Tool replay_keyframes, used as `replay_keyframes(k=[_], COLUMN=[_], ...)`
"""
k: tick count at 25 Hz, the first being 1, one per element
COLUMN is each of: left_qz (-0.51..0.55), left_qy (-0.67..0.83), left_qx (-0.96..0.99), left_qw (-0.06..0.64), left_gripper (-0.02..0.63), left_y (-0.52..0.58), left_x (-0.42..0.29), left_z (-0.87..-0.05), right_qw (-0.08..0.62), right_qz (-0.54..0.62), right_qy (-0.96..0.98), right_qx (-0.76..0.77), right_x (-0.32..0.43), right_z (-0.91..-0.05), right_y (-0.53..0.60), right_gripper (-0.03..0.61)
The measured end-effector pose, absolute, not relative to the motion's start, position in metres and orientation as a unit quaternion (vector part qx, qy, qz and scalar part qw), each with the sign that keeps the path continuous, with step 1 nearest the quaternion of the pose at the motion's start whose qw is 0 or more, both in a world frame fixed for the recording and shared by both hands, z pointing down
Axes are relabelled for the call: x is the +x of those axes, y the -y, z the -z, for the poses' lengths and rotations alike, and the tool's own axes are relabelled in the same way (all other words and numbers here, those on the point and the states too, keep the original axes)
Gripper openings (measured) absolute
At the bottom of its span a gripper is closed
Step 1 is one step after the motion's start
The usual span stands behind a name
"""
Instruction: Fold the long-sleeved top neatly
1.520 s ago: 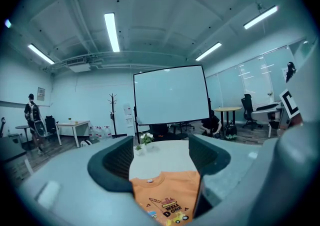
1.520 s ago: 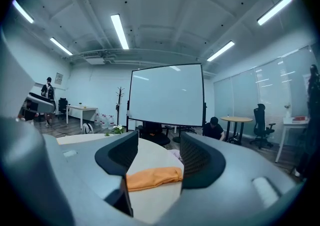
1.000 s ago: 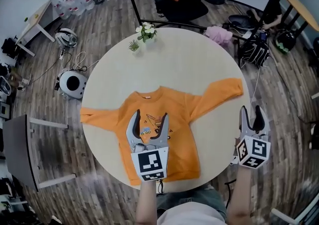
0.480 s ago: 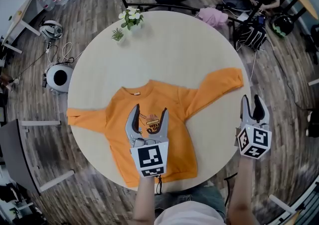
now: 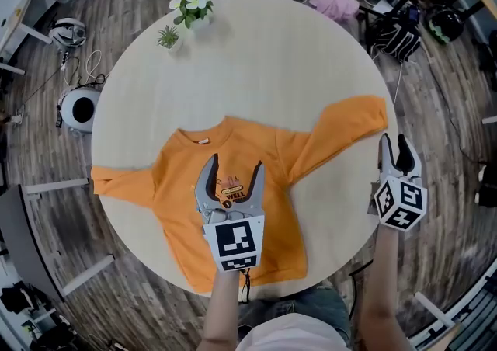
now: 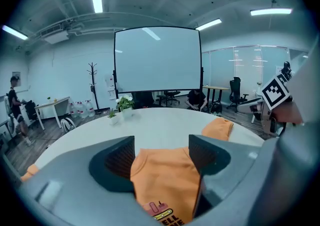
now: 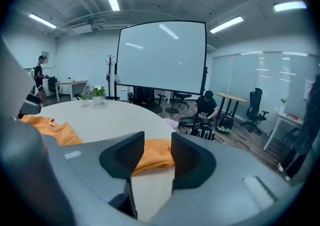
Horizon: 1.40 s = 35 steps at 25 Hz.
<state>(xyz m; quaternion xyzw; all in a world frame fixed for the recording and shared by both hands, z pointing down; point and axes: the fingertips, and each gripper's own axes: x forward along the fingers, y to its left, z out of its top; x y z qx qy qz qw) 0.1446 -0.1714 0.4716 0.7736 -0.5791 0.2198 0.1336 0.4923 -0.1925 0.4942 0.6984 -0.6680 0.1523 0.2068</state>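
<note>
- Seeing the long-sleeved top (image 5: 175, 186) lying front-up on the near half of the round bench (image 5: 256, 62), hem toward the person, both sleeves spread out; no fold made yet.
- Comparing with a second ago: finding the bench sliding up and growing in the head view. Reading that as the head leaning in, not the garment moving. Layout of the cloth on the bench looking unchanged.
- Holding the left claw (image 5: 234, 163) over the chest print (image 5: 231, 190), jaws wide apart, only fabric showing below and between them; not managing to tell whether touching.
- Parking the right claw (image 5: 392, 141) just off the bench rim, near the cuff of the right sleeve (image 5: 342, 132), jaws apart and empty, the cuff showing beyond them in the right gripper view.
- Judging: still lining up; probably going for a sleeve fold-in first.
- Looking like soft matte orange sweatshirt knit, limp, likely sagging and creasing once lifted.
- Right sleeve angling up and outward; left sleeve (image 5: 120, 182) running straight out, cuff reaching the rim.
- Bench top looking pale, smooth and hard, likely letting cloth slide.
- Claws being grey moulded curves with ribbed inner pads.
</note>
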Motion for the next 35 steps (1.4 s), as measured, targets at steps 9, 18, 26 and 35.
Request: replay_keyframes(k=[9,18,26,35], left_qz=[-0.228,-0.241,-0.252,-0.248], left_qy=[0.578,0.571,0.565,0.575], left_qx=[0.768,0.766,0.766,0.758], left_qw=[0.157,0.171,0.175,0.181], left_gripper=[0.339,0.339,0.339,0.339], left_y=[0.179,0.183,0.184,0.18], left_x=[0.142,0.144,0.145,0.141], left_z=[-0.501,-0.521,-0.534,-0.536], right_qw=[0.231,0.267,0.292,0.314], right_qz=[-0.164,-0.184,-0.211,-0.203], right_qy=[0.643,0.637,0.63,0.641], right_qx=[0.711,0.699,0.688,0.67], right_x=[0.522,0.533,0.535,0.531], right_z=[-0.539,-0.582,-0.611,-0.613], right_y=[0.221,0.235,0.237,0.237], right_gripper=[0.16,0.161,0.173,0.12])
